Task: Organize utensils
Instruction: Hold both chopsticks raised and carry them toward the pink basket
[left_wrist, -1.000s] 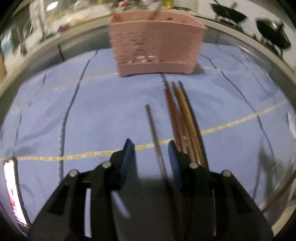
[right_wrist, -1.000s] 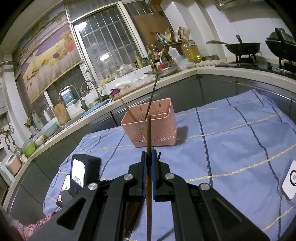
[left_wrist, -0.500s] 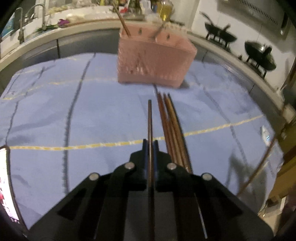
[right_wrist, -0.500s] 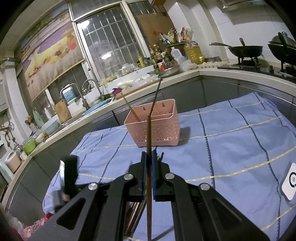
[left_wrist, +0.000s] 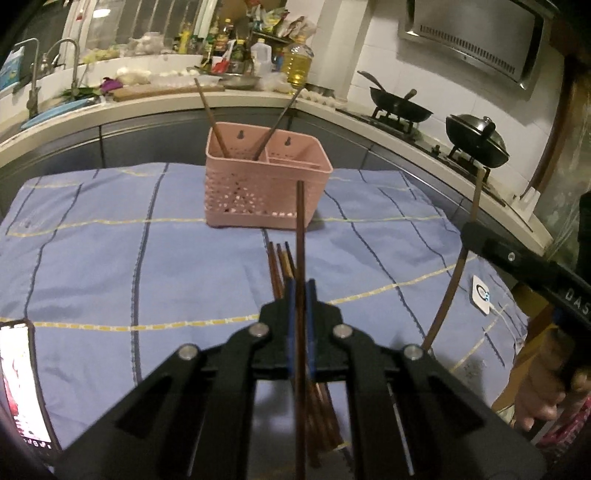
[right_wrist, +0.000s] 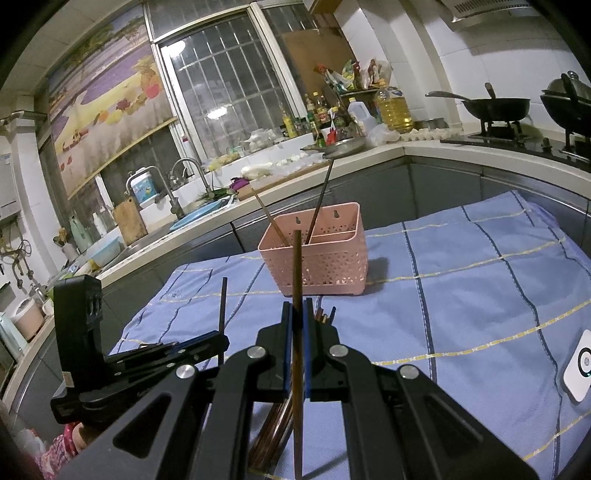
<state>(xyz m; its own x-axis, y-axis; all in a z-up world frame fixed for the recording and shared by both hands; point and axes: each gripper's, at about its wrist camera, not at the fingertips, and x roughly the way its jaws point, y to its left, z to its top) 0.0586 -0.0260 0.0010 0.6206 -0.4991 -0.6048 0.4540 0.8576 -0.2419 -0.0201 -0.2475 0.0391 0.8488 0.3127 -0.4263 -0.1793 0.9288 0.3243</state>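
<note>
My left gripper (left_wrist: 301, 291) is shut on a dark brown chopstick (left_wrist: 300, 236) that points toward the pink utensil basket (left_wrist: 264, 192). Two chopsticks (left_wrist: 210, 118) lean inside that basket. Several loose chopsticks (left_wrist: 280, 266) lie on the blue cloth under the left gripper. My right gripper (right_wrist: 297, 314) is shut on another brown chopstick (right_wrist: 296, 266), aimed at the pink utensil basket (right_wrist: 317, 258). In the right wrist view the left gripper (right_wrist: 221, 332) shows at the left, lifted, with its chopstick upright. The right gripper's arm (left_wrist: 524, 266) shows at the right of the left wrist view.
A blue checked cloth (left_wrist: 110, 258) covers the table. A phone (left_wrist: 22, 384) lies at its left edge, a white device (right_wrist: 581, 363) at its right edge. A counter with a sink (right_wrist: 192, 214), bottles and woks (left_wrist: 476, 140) runs behind. A hand (left_wrist: 543, 391) holds the right tool.
The left gripper shut on one chopstick lying on the cloth and lifted it, tilting up so the basket and counter came into view. The right gripper kept still with its chopstick.
</note>
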